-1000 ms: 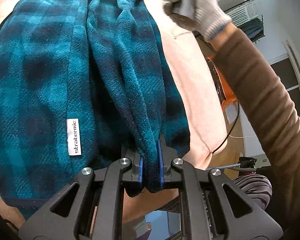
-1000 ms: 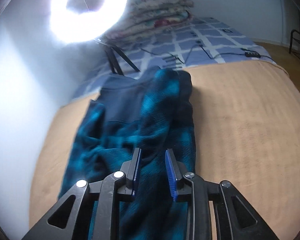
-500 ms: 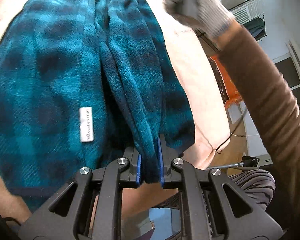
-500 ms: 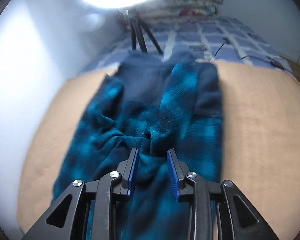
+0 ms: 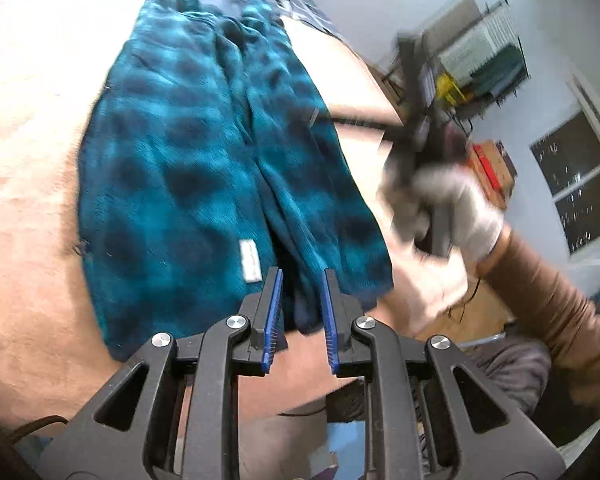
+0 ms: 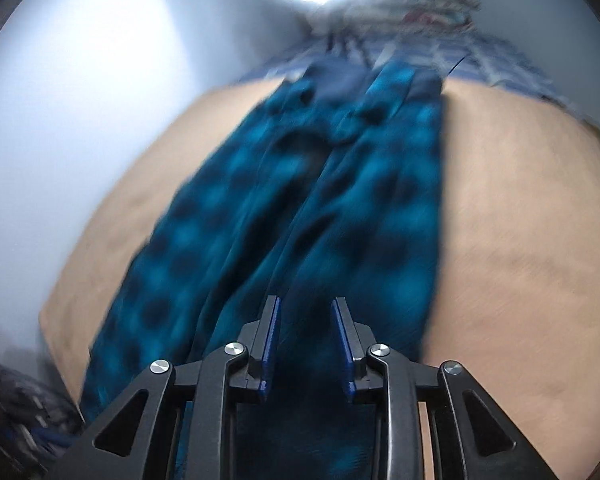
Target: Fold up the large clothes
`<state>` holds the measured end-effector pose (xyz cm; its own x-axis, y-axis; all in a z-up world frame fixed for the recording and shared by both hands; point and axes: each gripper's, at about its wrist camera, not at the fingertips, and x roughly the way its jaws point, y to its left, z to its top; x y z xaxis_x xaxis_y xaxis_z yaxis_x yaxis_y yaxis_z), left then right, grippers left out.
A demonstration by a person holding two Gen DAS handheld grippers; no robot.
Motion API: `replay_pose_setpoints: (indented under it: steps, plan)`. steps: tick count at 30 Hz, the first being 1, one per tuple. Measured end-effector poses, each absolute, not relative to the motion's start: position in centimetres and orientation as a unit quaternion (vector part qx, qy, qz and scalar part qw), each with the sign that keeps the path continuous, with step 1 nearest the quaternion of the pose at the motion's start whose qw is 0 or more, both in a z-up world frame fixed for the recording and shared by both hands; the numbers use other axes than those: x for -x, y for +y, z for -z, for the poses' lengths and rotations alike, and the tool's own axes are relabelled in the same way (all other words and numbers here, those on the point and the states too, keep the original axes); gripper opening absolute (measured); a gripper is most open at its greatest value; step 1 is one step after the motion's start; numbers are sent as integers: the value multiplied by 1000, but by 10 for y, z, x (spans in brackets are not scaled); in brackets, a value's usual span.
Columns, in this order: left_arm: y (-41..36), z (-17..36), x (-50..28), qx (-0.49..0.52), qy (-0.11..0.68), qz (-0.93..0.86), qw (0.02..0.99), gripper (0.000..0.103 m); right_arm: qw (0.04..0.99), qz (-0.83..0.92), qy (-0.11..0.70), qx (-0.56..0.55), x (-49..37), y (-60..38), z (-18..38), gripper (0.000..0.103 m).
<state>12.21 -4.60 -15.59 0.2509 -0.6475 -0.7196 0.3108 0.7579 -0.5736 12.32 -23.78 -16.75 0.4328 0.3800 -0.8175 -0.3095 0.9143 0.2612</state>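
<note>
The left gripper (image 5: 301,312) has just let go: its jaws, clamped on a bunched fold of the fleece (image 5: 204,168) half a second ago, have been opening and now stand apart, with the fold's end loose between them and neither pad pressing it. The fleece lies lengthwise on the bed (image 5: 28,168), folded into a long strip, its near end at the bed's near edge and its far end toward the checked blanket (image 6: 496,56). The right gripper (image 6: 306,344) has swung back from the far end to the near edge; its jaws are apart over the fleece (image 6: 300,208), holding nothing. The gloved hand (image 5: 456,208) carrying it is blurred with motion. The lengthwise fold looks done; a crosswise fold likely comes next.
</note>
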Motion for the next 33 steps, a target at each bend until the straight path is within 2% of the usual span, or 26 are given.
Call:
replay_pose_setpoints:
  steps: [2, 4, 7, 9, 15, 19, 23, 28, 30, 33]
  plan:
    - [-36, 150, -131, 159, 526, 296, 781, 17, 827, -215, 520, -5, -119, -217, 190, 27]
    - [-27, 140, -138, 142, 521, 278, 795, 17, 830, -214, 514, 35, -114, -203, 194, 28]
    - [-10, 129, -148, 121, 514, 257, 809, 18, 826, -239, 511, 21, -119, -210, 173, 27]
    - [3, 122, -158, 113, 508, 241, 819, 28, 849, -230, 476, 10, -126, -226, 149, 27]
    - [24, 124, -180, 149, 499, 211, 827, 29, 883, -183, 431, -15, -192, -259, 116, 27]
    - [17, 125, -179, 129, 502, 219, 827, 29, 897, -134, 420, -22, -248, -260, 121, 26]
    - [11, 126, -177, 128, 501, 223, 826, 29, 889, -96, 444, -60, -298, -257, 150, 23]
    - [11, 130, -178, 135, 505, 225, 822, 32, 872, -103, 477, -42, -316, -229, 191, 25]
    - [14, 134, -178, 144, 510, 222, 819, 36, 874, -100, 475, -26, -313, -225, 186, 26]
    - [21, 137, -178, 159, 515, 219, 814, 36, 871, -119, 469, -81, -293, -245, 161, 25]
